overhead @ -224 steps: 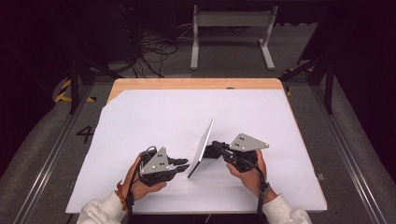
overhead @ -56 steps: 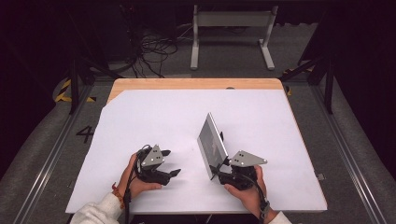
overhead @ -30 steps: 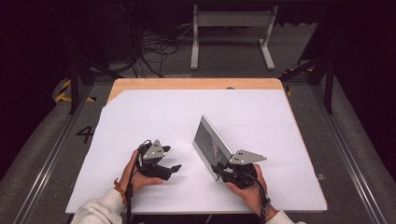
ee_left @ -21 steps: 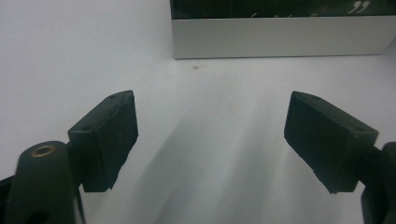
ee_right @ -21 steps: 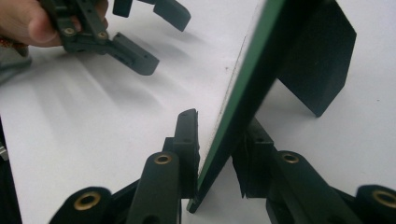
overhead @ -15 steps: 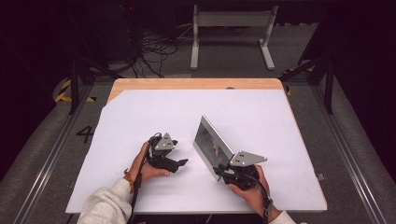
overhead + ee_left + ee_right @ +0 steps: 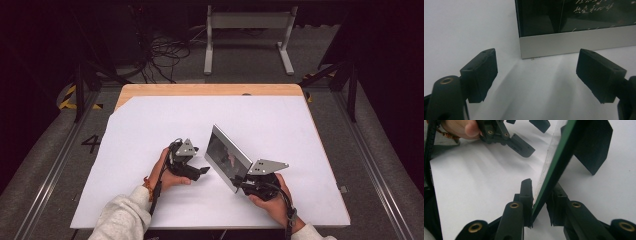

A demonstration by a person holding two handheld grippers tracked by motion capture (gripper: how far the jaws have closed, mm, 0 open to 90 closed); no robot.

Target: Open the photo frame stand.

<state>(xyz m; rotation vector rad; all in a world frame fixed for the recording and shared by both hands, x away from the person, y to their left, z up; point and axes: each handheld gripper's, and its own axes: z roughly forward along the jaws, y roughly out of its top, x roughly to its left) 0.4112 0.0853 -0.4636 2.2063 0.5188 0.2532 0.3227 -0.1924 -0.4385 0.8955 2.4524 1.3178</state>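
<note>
Two black grippers are seen, each topped by a grey three-cornered plate dotted with small screws — the left gripper (image 7: 202, 171) and the right gripper (image 7: 241, 184). Brass-coloured rivets are set in the black jaw arms. Pale grey sleeves, a beaded bracelet (image 7: 148, 183) and trailing black cables are shown.

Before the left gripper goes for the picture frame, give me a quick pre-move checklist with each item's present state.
1. Right gripper clamped on the picture frame at its lower edge: ok; its jaws have just been closing on it.
2. Left gripper jaws open with nothing between them: ok.
3. Left gripper faces the frame's silver corner, apart from it: ok.
4. Frame tilted up off the table: ok.
5. Grip firm enough to resist slipping: cannot tell.
</note>
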